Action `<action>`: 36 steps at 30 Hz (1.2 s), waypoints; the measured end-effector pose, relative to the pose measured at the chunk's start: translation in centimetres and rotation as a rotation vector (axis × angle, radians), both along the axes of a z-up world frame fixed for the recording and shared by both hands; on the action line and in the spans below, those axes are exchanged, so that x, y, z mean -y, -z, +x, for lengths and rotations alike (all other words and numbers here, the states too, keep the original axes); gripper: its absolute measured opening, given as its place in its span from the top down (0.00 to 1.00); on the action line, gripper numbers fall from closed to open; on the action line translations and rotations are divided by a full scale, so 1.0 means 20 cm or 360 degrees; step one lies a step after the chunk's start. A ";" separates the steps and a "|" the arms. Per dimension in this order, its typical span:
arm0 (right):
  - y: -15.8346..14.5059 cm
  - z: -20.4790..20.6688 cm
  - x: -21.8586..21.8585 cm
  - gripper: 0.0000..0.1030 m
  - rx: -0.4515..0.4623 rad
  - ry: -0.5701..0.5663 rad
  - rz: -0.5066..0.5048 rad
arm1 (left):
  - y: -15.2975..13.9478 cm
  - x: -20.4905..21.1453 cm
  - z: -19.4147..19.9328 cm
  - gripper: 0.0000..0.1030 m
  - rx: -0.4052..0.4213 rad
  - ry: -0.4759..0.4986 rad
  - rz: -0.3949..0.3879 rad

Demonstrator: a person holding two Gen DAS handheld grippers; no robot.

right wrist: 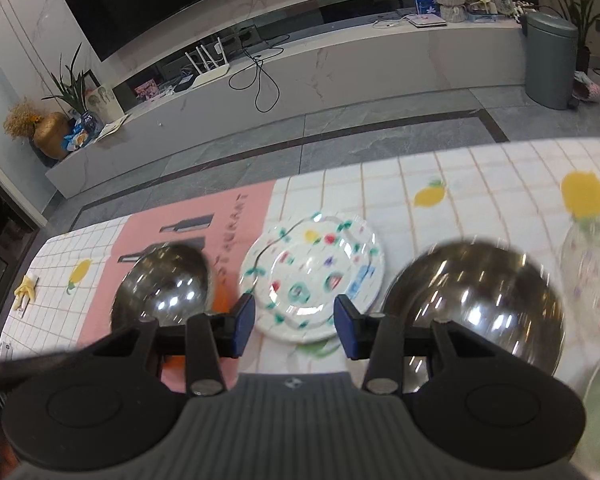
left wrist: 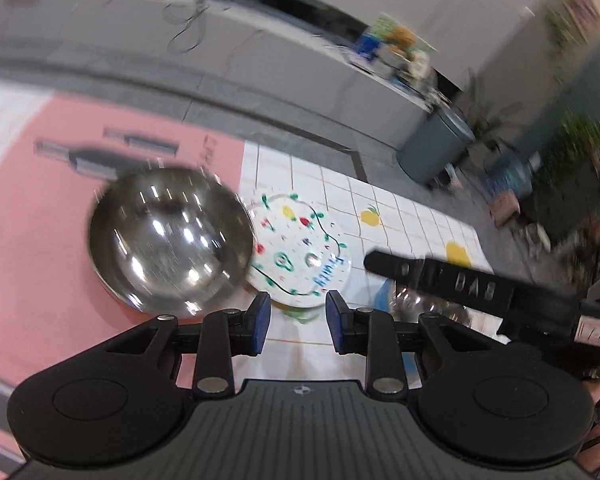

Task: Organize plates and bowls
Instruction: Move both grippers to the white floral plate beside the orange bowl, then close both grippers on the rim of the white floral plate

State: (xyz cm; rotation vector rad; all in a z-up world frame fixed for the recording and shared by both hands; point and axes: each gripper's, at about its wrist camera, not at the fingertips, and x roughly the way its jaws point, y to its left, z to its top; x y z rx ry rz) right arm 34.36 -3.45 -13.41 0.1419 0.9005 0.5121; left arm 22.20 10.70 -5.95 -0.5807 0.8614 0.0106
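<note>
Looking along the left gripper (left wrist: 298, 322), its blue-padded tongs stand apart, holding nothing, above the near rim of a white floral-painted plate (left wrist: 300, 256) beside a shiny steel bowl (left wrist: 170, 240) on a pink mat (left wrist: 32, 240).

The right gripper (right wrist: 295, 326) gapes wide and empty over the same plate, between that bowl and a second steel bowl (right wrist: 484, 300) on the checked tablecloth (right wrist: 480, 176).

Left gripper (left wrist: 298, 322): jaws parted, blue pads facing each other across a clear gap, nothing between them. Fingers (left wrist: 260, 322) level, pointing forward and down (its view is smeared and tilted). Right gripper (right wrist: 295, 326): also spread, the gap somewhat wider, nothing held. Its black body (left wrist: 460, 286) shows in the left wrist view, lying to the right of the left gripper, slightly ahead, angled across.
</note>
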 end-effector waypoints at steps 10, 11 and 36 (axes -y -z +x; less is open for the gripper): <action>0.17 0.40 0.01 0.58 -0.0147 -0.0155 -0.0111 | 0.26 0.08 0.13 0.68 -0.0138 -0.0480 -0.0077; 0.20 0.44 0.01 0.58 -0.0169 -0.0166 -0.0121 | 0.28 0.08 0.14 0.68 -0.0138 -0.0517 -0.0082; 0.41 0.85 -0.07 0.77 -0.0477 -0.0393 -0.0096 | 0.44 0.16 0.27 0.81 -0.0075 -0.0931 0.0116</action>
